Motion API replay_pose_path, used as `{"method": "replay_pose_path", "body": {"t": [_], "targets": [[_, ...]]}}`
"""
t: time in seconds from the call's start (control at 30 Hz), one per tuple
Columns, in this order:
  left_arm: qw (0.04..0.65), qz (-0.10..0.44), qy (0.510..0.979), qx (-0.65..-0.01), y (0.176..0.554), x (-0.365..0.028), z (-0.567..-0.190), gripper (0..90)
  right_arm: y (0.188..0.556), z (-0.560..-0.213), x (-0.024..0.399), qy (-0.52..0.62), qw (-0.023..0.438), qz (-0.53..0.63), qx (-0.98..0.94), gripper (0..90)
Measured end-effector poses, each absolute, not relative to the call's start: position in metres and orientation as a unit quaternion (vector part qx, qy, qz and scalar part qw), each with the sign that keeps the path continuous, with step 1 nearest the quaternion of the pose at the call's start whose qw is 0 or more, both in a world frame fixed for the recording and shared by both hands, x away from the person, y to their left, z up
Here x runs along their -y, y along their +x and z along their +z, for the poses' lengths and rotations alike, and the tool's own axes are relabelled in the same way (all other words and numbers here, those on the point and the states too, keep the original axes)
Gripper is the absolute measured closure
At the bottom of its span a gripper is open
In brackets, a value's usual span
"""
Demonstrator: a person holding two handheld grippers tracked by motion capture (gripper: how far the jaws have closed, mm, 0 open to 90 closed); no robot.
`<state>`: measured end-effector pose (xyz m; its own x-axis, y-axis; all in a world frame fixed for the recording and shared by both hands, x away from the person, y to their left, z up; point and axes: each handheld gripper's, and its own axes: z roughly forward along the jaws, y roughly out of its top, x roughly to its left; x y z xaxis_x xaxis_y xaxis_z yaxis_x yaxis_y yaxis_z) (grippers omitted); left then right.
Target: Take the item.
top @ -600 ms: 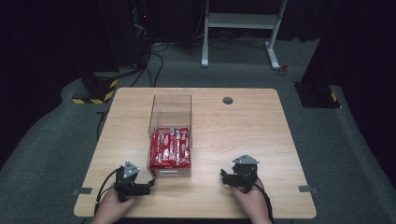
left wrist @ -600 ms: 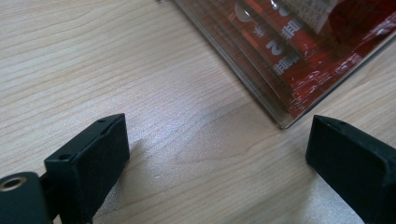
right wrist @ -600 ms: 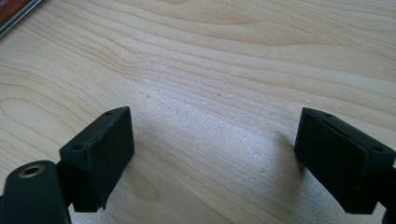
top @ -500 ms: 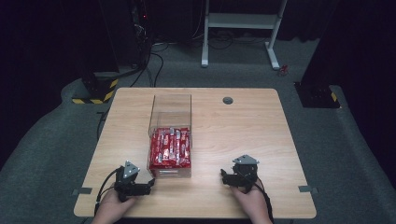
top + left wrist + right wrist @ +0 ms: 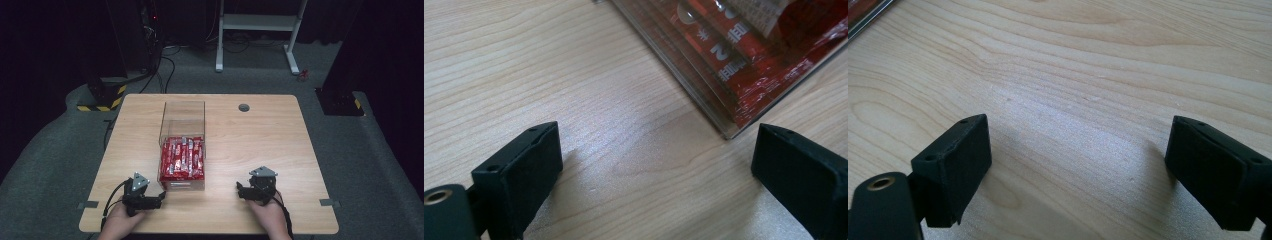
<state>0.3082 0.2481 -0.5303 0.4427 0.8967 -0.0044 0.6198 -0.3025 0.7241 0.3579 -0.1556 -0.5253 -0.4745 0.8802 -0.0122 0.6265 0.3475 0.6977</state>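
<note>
Overhead light picks out the table (image 5: 260, 135) while the room around sinks into near-black. Soft sheen glares off the wood up close; near jaws blur, casting faint shadows.

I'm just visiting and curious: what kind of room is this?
Probably a lab or recording studio: dark curtains surround a lone wooden table, cables trail across grey carpet, and black-and-yellow hazard-striped bases stand nearby.
</note>
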Motion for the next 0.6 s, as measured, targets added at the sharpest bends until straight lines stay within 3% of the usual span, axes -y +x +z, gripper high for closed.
{"method": "replay_pose_path", "body": {"t": [0.6], "targets": [[0.336,0.206,0.781,-0.485,0.3075,-0.2485,-0.5304,6.3,0.3533,-0.5207,0.1532,0.453,0.205,0.324,-0.805,12.5]]}}
